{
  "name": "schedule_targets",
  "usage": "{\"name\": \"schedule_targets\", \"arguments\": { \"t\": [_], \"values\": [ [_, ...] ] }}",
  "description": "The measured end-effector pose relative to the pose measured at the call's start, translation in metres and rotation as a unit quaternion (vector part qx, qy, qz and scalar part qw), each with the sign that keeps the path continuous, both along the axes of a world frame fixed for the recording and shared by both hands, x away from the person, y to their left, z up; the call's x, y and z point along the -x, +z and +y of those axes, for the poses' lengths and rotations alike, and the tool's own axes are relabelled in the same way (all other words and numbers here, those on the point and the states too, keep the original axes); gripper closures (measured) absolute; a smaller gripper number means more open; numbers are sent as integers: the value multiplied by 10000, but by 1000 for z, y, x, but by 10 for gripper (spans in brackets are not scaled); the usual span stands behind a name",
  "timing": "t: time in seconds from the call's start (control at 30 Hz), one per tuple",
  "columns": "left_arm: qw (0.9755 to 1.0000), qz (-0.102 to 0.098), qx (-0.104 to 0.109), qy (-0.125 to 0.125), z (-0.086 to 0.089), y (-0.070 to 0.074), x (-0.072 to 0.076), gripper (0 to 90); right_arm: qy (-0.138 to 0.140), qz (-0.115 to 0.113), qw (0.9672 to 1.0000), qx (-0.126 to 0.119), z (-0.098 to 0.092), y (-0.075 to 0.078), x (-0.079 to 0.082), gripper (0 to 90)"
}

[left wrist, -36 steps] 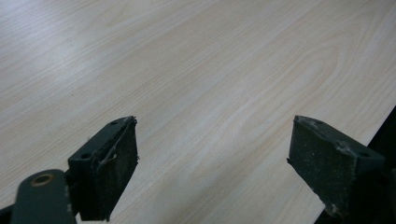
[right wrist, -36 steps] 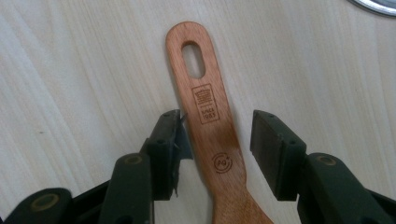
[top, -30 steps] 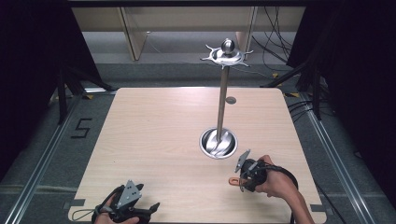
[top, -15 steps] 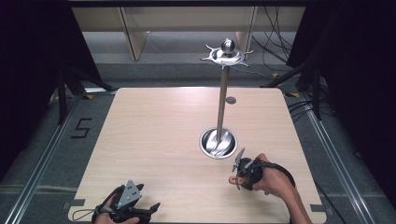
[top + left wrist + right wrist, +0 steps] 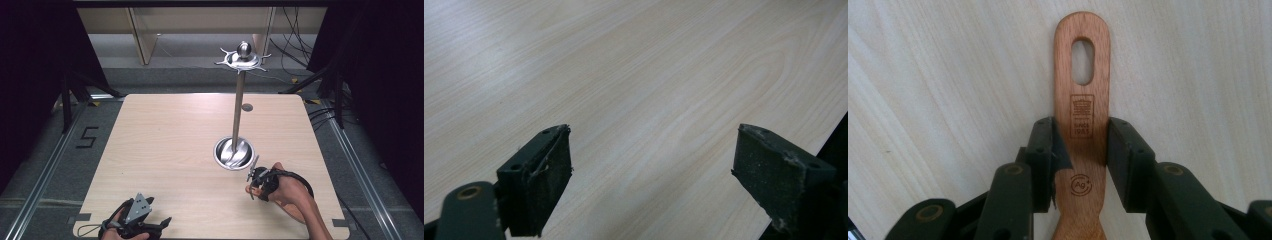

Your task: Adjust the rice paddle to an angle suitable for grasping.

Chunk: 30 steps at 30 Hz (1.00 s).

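A flat wooden utensil handle [image 5: 1081, 50] with a hanging slot and stamped marks lies on the light wooden table [image 5: 165, 150]. My right gripper [image 5: 1080, 135] has just been closing on it, and both pads now press its sides. In the high view the right gripper [image 5: 256, 181] sits at the near right, just in front of the steel stand's round base [image 5: 233, 152]. My left gripper [image 5: 159, 226] rests at the table's near left edge. Its jaws stand wide apart over bare wood [image 5: 651, 145], with nothing between them.
The steel stand has a tall pole [image 5: 238, 110] and a hooked top disc with a ball [image 5: 243, 57]. A small dark round mark [image 5: 247, 107] lies on the table behind it. Cables and black curtains ring the table.
My right gripper has shifted slightly left over the wooden handle and its jaws have come together on it. The left gripper has stayed where it was.
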<state>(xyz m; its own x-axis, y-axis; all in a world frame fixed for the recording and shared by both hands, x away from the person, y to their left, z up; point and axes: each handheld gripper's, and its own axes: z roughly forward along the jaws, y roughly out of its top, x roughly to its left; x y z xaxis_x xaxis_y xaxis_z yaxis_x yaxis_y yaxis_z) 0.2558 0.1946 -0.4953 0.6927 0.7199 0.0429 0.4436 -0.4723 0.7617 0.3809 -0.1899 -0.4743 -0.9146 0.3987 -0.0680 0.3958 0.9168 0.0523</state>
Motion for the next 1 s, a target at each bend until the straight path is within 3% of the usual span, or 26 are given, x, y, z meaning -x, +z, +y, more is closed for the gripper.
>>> {"name": "schedule_targets", "arguments": {
  "t": [0.1,0.2,0.23,0.3,0.33,0.4,0.6,0.63,0.67,0.73,0.77,0.8,0.87,0.9,1.0],
  "values": [
    [9999,48,127,-26,-1,0,1,150,-60,13,10000,34,1,0,0,663],
    [9999,48,123,-18,-1,0,1,151,116,-3,9999,-5,1,-1,-2,664],
    [10000,0,-2,-7,0,0,0,151,22,15,10000,95,3,0,-1,664],
    [9999,52,130,-21,-1,0,1,151,-4,70,9999,118,3,0,-2,664],
    [10000,29,-20,-46,1,1,0,151,54,6,10000,75,2,0,-2,665],
    [10000,2,1,-12,0,0,0,151,-61,-41,9999,114,3,0,-1,665],
    [9999,60,60,57,-1,-1,1,150,-129,-251,9991,-331,-3,10,-4,665],
    [9999,72,86,87,-1,-1,1,151,-365,-257,9984,-338,-1,14,-1,665],
    [9999,74,76,74,-1,-1,1,151,-259,-321,9983,-416,-4,18,-3,665],
    [9998,123,133,15,0,1,2,151,-362,-391,9968,-600,-6,25,-1,665],
    [10000,17,7,7,0,0,0,151,-481,-468,9952,-713,-7,27,0,665],
    [10000,52,50,56,-1,0,1,151,-433,-599,9930,-917,-9,31,0,665],
    [9999,79,118,80,-1,0,1,151,-605,-719,9888,-1159,-14,39,2,665],
    [9999,61,79,82,-1,-1,1,151,-568,-701,9874,-1299,-17,42,1,665],
    [9999,60,81,89,-1,-1,1,150,-654,-898,9787,-1728,-23,50,1,668]
  ]
}}
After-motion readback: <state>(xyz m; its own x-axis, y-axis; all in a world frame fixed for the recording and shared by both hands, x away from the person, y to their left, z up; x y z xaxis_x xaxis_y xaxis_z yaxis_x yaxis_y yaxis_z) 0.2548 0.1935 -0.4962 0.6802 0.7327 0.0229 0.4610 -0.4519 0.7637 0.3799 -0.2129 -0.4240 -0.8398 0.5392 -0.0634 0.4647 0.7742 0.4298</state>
